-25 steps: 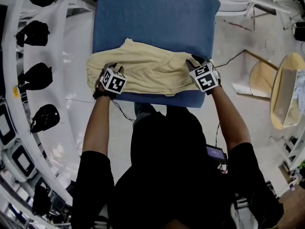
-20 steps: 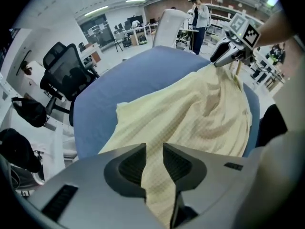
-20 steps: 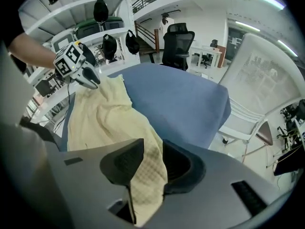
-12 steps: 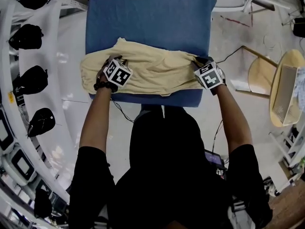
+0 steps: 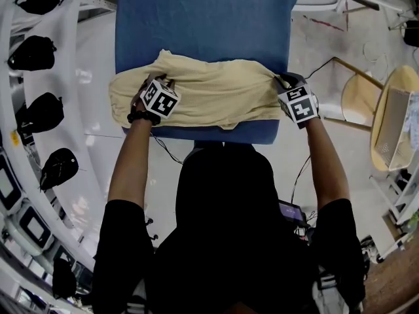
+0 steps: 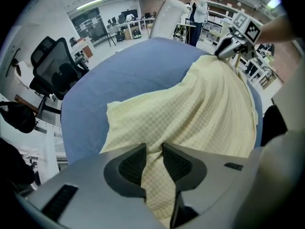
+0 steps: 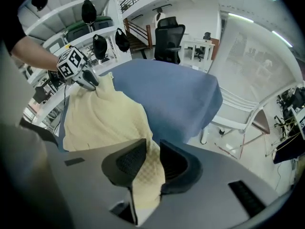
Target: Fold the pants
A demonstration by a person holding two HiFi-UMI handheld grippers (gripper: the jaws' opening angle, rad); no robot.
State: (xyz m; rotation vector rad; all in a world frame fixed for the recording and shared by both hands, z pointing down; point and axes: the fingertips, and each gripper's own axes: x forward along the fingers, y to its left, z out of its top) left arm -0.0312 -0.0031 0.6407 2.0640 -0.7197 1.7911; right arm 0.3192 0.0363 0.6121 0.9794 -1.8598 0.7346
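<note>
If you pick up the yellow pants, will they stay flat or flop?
Probably flop: the pants lie in soft wrinkles and sag over the edge of the blue table. Likely light, since the cloth looks thin. Its checked weave probably isn't slippery.

Blue tbl (image 5: 203, 25), blk office chair (image 6: 56, 68)

The right gripper (image 5: 288, 87) shifts toward 3 o'clock and now sits at the right edge of the blue worktop (image 5: 203, 25) instead of inside it. Its jaws have just been closing further on the fold of cloth between them. It draws the right end of the yellow pants (image 5: 216, 93) outward, so the cloth lies wider and its near hem runs straighter, with less sag. The left gripper (image 5: 157, 90) edges toward 1 o'clock, a little further onto the pants.
</note>
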